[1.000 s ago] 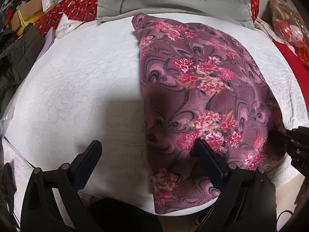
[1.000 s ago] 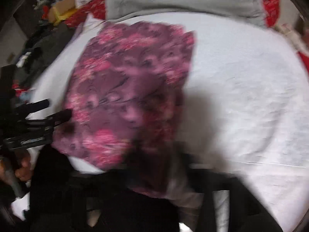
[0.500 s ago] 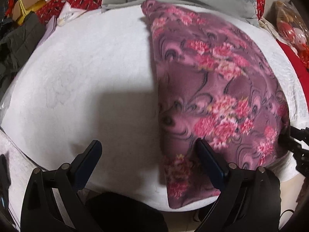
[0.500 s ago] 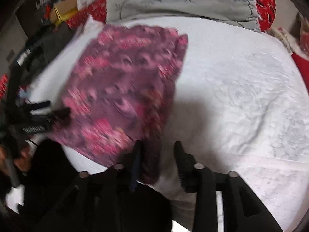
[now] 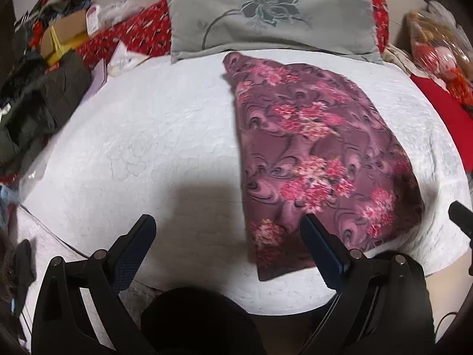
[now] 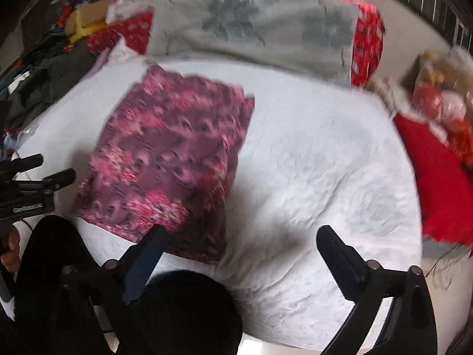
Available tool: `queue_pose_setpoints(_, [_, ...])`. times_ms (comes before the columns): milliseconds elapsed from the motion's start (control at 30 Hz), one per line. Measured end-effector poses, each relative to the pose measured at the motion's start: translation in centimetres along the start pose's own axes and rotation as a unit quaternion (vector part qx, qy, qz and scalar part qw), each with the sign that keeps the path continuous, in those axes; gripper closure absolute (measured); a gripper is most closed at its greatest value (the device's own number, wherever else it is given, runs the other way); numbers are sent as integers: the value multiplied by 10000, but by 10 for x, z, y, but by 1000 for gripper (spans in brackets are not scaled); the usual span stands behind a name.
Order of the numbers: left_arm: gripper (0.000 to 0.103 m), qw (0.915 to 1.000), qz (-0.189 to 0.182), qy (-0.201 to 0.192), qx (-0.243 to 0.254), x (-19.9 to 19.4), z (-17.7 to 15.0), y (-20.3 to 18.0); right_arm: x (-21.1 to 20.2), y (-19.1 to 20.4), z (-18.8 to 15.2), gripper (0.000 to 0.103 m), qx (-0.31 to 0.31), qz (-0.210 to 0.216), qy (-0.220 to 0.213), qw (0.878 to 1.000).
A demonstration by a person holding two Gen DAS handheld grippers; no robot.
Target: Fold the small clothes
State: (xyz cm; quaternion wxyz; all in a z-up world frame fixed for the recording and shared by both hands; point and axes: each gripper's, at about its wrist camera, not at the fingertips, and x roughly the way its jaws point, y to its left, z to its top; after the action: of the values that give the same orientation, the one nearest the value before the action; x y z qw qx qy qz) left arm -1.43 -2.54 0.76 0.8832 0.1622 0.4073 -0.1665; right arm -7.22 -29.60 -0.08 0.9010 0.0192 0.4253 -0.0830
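I see the white quilted bedspread (image 5: pixel 153 136) filling both views, with the grey flower cushion (image 5: pixel 272 14) at twelve o'clock against the red cover behind it. The purple floral garment (image 5: pixel 310 153) lies flat on the bedspread as a long folded panel, running from the cushion's edge down to the near edge at about five o'clock in my left view; in my right view it sits at ten o'clock. A second ago my right gripper (image 6: pixel 245 254) was nearly closed on the garment's near edge; now its jaws are opening to their widest, nothing between them, and both tools have pulled up and back from the cloth. I read that as one fold laid and released, with a crosswise fold probably still to come. My left gripper (image 5: pixel 227 236) stands wide too, empty, its right-hand finger (image 5: pixel 322 251) overlapping the garment's near corner in the frame without clearly touching it. The left view is sharp and shows the straight folded edge; the right view is blurred but shows the left gripper beside the garment at nine o'clock and the person's hand (image 6: pixel 10 254) on its handle.
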Motion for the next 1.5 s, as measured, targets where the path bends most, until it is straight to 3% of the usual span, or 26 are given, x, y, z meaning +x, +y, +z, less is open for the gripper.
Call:
queue_pose_setpoints(200, [4, 9995, -50, -79, 299, -8, -7, -15, -16, 5, -3, 0, -214, -471, -156, 9985])
queue_pose_setpoints(733, [4, 9983, -177, -221, 518, -25, -10, -31, -29, -18, -3, 0, 418, -434, -296, 9977])
queue_pose_setpoints(1500, [4, 9951, -758, -21, 640, -35, -12, -54, -27, -26, -5, 0, 593, -324, -233, 9974])
